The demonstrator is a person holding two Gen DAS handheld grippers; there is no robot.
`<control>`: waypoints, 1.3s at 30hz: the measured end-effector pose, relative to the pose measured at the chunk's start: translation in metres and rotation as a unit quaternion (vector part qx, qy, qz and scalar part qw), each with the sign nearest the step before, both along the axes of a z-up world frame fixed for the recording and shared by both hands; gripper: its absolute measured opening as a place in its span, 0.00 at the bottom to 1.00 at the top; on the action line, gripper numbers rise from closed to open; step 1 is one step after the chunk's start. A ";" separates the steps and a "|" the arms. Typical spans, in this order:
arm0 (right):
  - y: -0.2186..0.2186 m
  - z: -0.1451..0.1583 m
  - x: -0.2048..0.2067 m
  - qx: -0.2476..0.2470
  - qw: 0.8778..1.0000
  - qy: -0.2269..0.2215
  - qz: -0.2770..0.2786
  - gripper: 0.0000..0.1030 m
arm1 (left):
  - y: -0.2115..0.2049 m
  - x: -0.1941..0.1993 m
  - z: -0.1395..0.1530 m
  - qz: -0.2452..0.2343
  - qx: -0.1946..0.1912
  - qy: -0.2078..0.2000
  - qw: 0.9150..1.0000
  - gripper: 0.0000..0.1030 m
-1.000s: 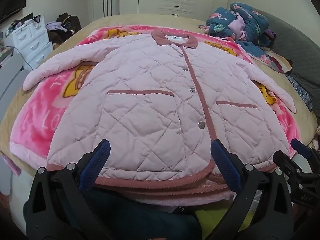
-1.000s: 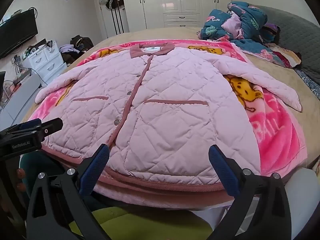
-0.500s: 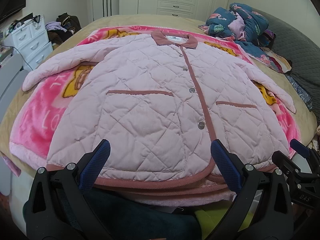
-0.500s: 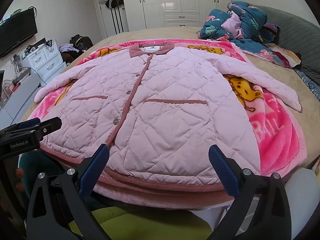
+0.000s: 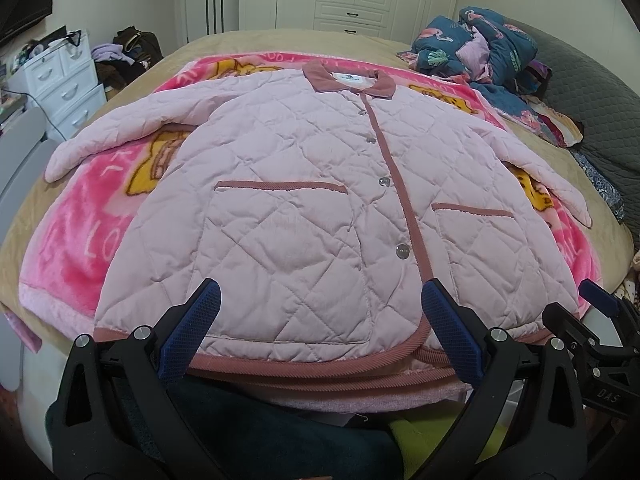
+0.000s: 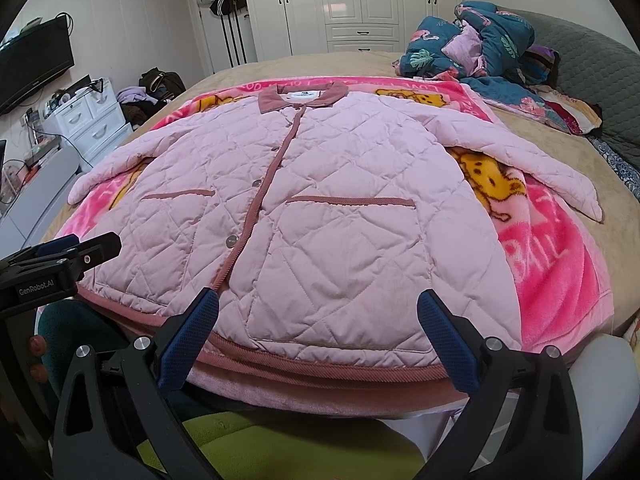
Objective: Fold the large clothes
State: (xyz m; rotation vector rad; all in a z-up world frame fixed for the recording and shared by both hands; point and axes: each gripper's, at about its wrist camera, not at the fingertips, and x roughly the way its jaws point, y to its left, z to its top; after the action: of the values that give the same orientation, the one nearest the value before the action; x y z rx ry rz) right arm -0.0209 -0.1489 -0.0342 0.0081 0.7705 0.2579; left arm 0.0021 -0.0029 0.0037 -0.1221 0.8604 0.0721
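Observation:
A pale pink quilted jacket (image 5: 304, 200) (image 6: 320, 208) lies flat and buttoned on a bright pink cartoon blanket (image 5: 80, 232) (image 6: 552, 264), collar at the far end, both sleeves spread out sideways. Its dusty-rose hem hangs at the bed's near edge. My left gripper (image 5: 320, 324) hovers open just above the hem's left half, nothing between its blue pads. My right gripper (image 6: 316, 328) hovers open above the hem's right half, also holding nothing. Each gripper shows at the edge of the other's view.
A heap of blue patterned bedding (image 5: 492, 52) (image 6: 480, 44) lies at the far right of the tan bed (image 6: 616, 240). White drawers (image 5: 64, 76) and a bag stand left of the bed, white wardrobes (image 6: 360, 4) behind. A lime-green object (image 6: 248, 444) sits below my grippers.

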 end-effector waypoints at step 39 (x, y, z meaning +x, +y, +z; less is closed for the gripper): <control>0.007 0.014 0.024 -0.014 1.000 -0.012 0.000 0.96 | 0.015 0.021 0.014 0.017 -0.001 -0.011 1.000 0.91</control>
State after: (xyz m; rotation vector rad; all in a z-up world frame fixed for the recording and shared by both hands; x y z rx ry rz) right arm 0.0032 -0.1418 -0.0202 -0.0221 0.7496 0.2473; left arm 0.0232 0.0125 0.0172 -0.1390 0.8375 0.1017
